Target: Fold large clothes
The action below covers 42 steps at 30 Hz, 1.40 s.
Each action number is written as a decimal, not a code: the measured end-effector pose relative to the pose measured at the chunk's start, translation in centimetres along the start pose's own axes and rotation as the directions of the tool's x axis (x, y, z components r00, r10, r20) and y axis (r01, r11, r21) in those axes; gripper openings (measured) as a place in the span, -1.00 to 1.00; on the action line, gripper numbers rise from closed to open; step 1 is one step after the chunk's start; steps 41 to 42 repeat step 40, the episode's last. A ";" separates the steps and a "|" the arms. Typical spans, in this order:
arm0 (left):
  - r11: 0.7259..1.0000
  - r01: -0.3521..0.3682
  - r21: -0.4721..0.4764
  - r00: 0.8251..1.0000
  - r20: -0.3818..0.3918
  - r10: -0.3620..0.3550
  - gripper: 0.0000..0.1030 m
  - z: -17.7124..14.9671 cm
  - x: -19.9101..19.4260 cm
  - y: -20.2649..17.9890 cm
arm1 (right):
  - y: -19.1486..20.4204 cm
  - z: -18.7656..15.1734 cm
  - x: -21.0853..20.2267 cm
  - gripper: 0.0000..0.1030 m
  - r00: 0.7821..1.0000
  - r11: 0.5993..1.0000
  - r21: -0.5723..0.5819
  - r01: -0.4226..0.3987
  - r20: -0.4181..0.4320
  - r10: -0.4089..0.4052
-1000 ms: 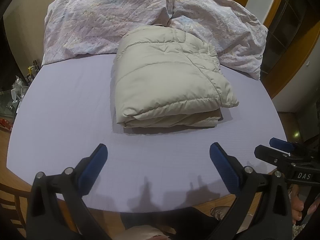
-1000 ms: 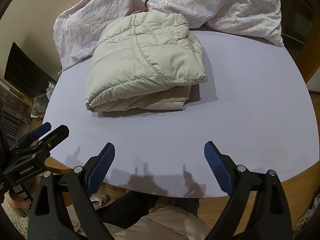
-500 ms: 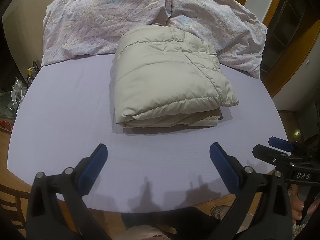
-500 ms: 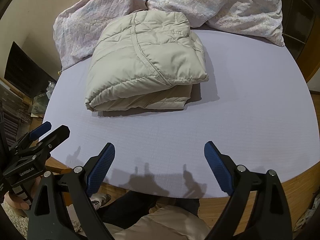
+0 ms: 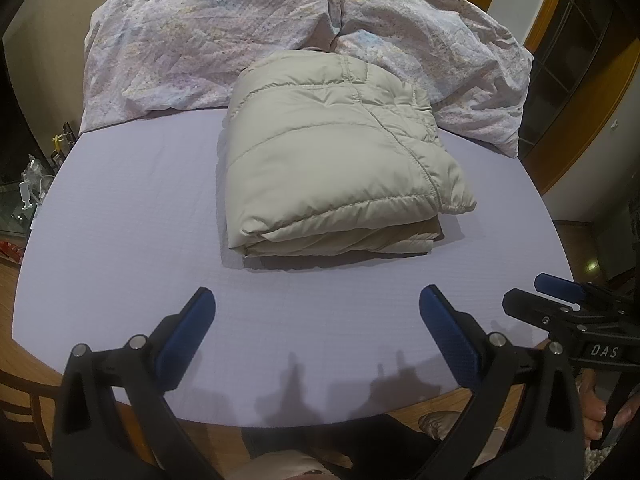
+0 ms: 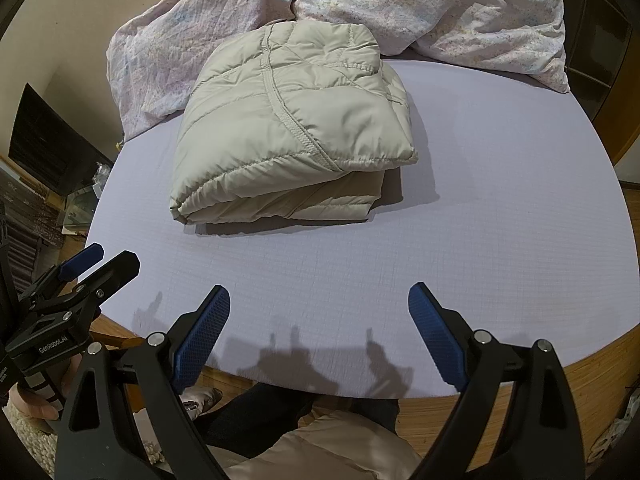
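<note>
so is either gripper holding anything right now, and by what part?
Nothing held. The left gripper and right gripper are both open, hovering over the bare lavender table cover, clear of the folded beige puffer jacket.

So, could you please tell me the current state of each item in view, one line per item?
Beige quilted puffer jacket: folded into a compact stack, lying on the cloth, untouched.
Lavender table cloth: spread flat.
Pink floral crumpled duvet: bunched behind the jacket.
Left gripper: open, empty, fingers over the near table edge.
Right gripper: open, empty, clear of the jacket.
</note>
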State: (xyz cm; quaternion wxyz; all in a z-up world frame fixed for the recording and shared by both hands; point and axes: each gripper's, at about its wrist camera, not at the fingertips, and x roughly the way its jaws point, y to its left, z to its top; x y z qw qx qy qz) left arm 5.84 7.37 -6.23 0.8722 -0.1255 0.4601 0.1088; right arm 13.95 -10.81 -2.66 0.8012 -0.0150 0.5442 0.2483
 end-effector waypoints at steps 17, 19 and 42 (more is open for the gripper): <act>1.000 0.002 0.017 1.000 0.008 -0.002 0.96 0.4 0.0 -0.4 | -0.1 0.1 0.0 0.80 1.000 1.000 0.000 0.000 -0.001 0.000; 1.000 0.002 0.017 1.000 0.008 -0.002 0.96 0.4 0.0 -0.4 | -0.1 0.1 0.1 0.80 1.000 1.000 -0.001 0.000 -0.001 0.000; 1.000 0.003 0.018 1.000 0.005 -0.003 0.96 0.5 0.2 -0.4 | -0.2 0.2 0.0 0.80 1.000 1.000 -0.002 -0.001 -0.001 0.001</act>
